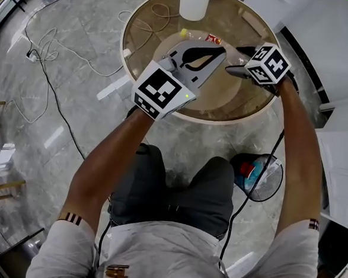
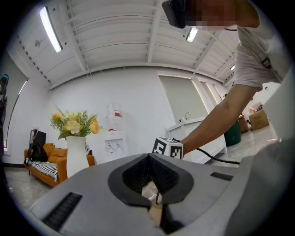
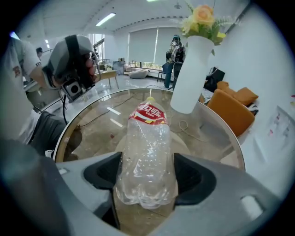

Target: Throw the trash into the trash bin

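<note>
**Plastic bottle (image 3: 146, 152) between the right gripper's (image 3: 146, 174) jaws**

Head view: the bottle lies on the round glass table (image 1: 223, 118) at top centre. The trash bin (image 1: 270, 185) stands on the floor at lower right.

Left gripper view: the left gripper's (image 2: 148, 156) jaws meet at the tips, holding nothing.

Right gripper view: the pads appear to press the bottle's base, at lower centre.

Bottle (image 3: 146, 156) on table (image 3: 92, 126), before vase (image 3: 191, 73)
</note>
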A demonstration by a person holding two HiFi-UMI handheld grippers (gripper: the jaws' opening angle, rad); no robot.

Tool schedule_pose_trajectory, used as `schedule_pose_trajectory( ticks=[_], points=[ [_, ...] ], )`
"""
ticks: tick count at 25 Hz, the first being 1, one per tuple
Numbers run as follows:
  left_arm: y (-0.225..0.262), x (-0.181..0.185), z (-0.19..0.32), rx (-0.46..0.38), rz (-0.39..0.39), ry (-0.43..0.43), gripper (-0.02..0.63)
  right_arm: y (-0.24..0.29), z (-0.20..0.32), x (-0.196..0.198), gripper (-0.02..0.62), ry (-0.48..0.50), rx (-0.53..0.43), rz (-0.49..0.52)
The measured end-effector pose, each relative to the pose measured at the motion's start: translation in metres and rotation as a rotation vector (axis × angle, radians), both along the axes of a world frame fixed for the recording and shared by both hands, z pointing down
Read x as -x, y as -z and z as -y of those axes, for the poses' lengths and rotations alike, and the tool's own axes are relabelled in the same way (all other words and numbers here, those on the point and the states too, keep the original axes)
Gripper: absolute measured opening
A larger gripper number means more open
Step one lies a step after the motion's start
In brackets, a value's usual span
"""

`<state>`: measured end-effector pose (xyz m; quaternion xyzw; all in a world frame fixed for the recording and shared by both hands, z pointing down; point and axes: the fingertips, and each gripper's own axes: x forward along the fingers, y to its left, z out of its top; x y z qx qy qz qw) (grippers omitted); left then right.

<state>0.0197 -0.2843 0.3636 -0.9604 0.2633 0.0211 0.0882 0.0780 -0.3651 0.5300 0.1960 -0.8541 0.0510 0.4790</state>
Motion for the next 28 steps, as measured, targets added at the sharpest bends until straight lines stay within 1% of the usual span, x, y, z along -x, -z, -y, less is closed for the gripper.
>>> schedule_pose_trajectory(
  ticks=[5, 9, 12, 15, 20, 24, 28],
  points=[
    [-0.007, 0.006, 0.0, -0.022, -0.005, 0.002, -0.002, -0.001, 0.0, 0.004, 0.347, -0.011, -0.072, -0.006],
    [-0.018, 0.004, -0.005, -0.036, -0.011, -0.008, -0.002, 0.003, -0.001, -0.003, 0.347, -0.051, -0.151, -0.016],
    [-0.026, -0.002, -0.009, -0.046, -0.013, -0.02, -0.002, 0.009, -0.003, -0.009, 0.347, -0.079, -0.194, -0.01],
    [-0.032, -0.013, -0.011, -0.037, -0.022, -0.037, -0.002, 0.019, -0.004, -0.018, 0.347, -0.118, -0.225, 0.023],
    [-0.035, -0.024, -0.014, -0.014, -0.044, -0.06, -0.002, 0.047, -0.013, -0.032, 0.347, -0.213, -0.29, 0.111],
    [-0.03, -0.034, -0.02, -0.006, -0.067, -0.084, -0.002, 0.068, -0.035, -0.044, 0.347, -0.272, -0.352, 0.17],
    [-0.025, -0.05, -0.033, -0.006, -0.1, -0.121, -0.002, 0.094, -0.064, -0.069, 0.347, -0.344, -0.427, 0.208]
  ],
)
